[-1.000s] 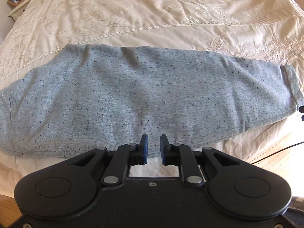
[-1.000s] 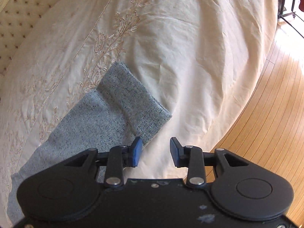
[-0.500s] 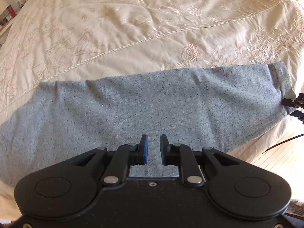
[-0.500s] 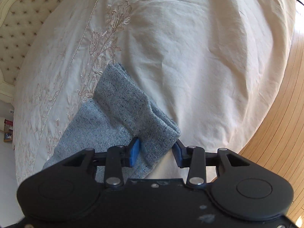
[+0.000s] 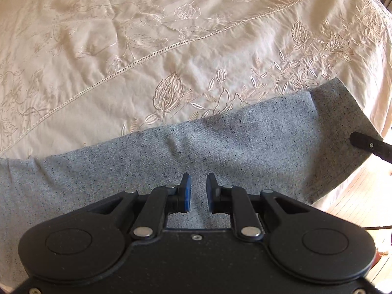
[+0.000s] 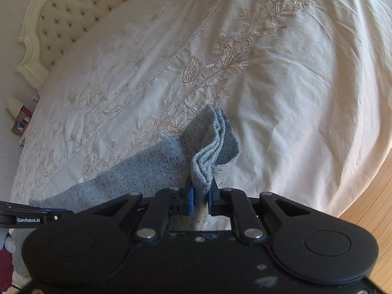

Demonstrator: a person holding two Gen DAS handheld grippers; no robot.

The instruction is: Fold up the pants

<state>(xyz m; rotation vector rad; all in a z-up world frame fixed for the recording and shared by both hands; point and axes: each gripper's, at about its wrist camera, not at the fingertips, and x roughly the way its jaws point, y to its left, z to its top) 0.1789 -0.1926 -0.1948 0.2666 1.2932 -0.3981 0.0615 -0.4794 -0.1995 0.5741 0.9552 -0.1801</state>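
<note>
Lighting: daylight, bright and warm, strongest on the wooden floor (image 6: 372, 196) right of the right gripper (image 6: 201, 196), where it nears glare.
Bedspread (image 5: 171, 49): evenly lit ahead of the left gripper (image 5: 197, 191); soft shadows in its creases.
Pants (image 5: 245, 147): sharp weave; a dim band of shadow just ahead of the left claw.
Distortion: strong fisheye bowing at all edges, dark corners.
Focus: gripper bodies crisp; the headboard (image 6: 61, 24) far left slightly soft.

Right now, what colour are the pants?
Heathered blue-grey with dark flecks; the pants show best in the left wrist view.
</note>
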